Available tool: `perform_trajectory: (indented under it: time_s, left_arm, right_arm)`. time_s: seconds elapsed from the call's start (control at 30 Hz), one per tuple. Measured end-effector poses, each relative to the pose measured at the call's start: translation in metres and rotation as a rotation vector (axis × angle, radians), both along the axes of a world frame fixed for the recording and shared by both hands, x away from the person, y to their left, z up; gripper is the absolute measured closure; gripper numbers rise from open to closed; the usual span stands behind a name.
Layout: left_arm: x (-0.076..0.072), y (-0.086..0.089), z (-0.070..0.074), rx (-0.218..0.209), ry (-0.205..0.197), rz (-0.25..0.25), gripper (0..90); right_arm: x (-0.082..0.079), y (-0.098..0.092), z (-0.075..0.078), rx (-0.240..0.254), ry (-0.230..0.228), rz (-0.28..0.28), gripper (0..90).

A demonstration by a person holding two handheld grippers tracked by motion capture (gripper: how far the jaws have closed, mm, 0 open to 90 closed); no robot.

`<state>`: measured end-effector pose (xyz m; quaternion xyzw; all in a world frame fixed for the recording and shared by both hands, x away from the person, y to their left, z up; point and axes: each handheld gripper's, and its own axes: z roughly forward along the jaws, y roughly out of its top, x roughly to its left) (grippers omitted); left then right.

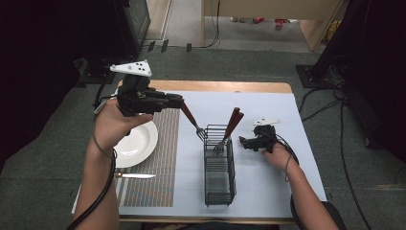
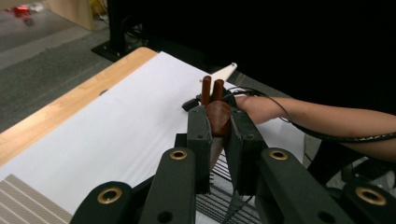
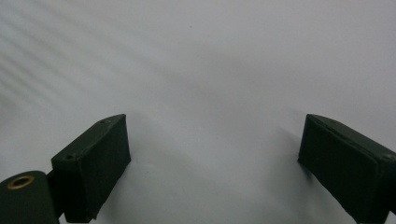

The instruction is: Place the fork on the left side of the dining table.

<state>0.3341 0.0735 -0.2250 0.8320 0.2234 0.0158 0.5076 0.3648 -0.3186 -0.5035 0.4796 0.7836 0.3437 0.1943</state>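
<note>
A: Where's the brown wooden-handled metal fork (image 1: pixel 193 120)?
B: Clamped by its handle in the left gripper (image 1: pixel 181 102), tines at the black wire cutlery basket (image 1: pixel 219 170).
A: And the right gripper (image 1: pixel 242 142)?
B: Beside that basket, fingers (image 3: pixel 95 163) wide, holding nothing.

Left gripper (image 1: pixel 179 102): black, brass rivets, white 3-corner plate w/ black dots, black cable. Right gripper (image 1: pixel 243 142): black, white plate. Bare arms, no sleeves.
</note>
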Motion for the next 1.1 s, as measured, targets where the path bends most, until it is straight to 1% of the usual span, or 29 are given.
perform_trajectory:
  time_s: [0.13, 0.3, 0.43, 0.5, 0.53, 0.57, 0.67, 0.77, 0.83, 0.97, 1.1]
  left_arm:
    - [0.001, 0.008, 0.001, -0.008, -0.001, 0.024, 81.9]
    - [0.005, 0.014, -0.002, 0.011, 0.0, 0.065, 81.9]
    - [0.012, 0.013, -0.01, 0.059, 0.007, 0.102, 81.9]
    - [0.017, 0.013, -0.014, 0.064, 0.02, 0.108, 81.9]
    - [0.022, 0.013, -0.019, 0.068, 0.028, 0.118, 81.8]
    - [0.022, 0.013, -0.019, 0.068, 0.028, 0.118, 81.8]
    - [0.029, 0.014, -0.026, 0.083, 0.043, 0.132, 81.9]
    - [0.036, 0.016, -0.033, 0.085, 0.055, 0.143, 81.9]
    - [0.039, 0.017, -0.037, 0.089, 0.049, 0.151, 81.8]
    - [0.047, 0.018, -0.044, 0.087, 0.051, 0.165, 81.8]
    - [0.054, 0.021, -0.049, 0.102, 0.054, 0.19, 81.9]
  right_arm:
    - [0.0, 0.0, 0.0, 0.0, 0.0, 0.0, 8.1]
    - [0.0, 0.0, 0.0, 0.0, 0.0, 0.0, 8.1]
    - [0.0, 0.0, 0.0, 0.0, 0.0, 0.0, 8.2]
    - [0.0, 0.0, 0.0, 0.0, -0.001, 0.0, 8.2]
    - [0.0, 0.0, 0.0, 0.0, -0.001, 0.0, 8.1]
    - [0.0, 0.0, 0.0, 0.0, -0.001, 0.0, 8.1]
    - [0.0, 0.0, 0.0, 0.001, -0.001, 0.0, 8.1]
    - [0.0, 0.0, 0.0, 0.0, 0.0, 0.0, 8.2]
    - [0.0, 0.0, 0.0, 0.001, -0.001, 0.0, 8.1]
    - [0.0, 0.0, 0.0, -0.001, -0.001, 0.001, 8.1]
    - [0.0, 0.0, 0.0, 0.001, -0.002, 0.001, 8.1]
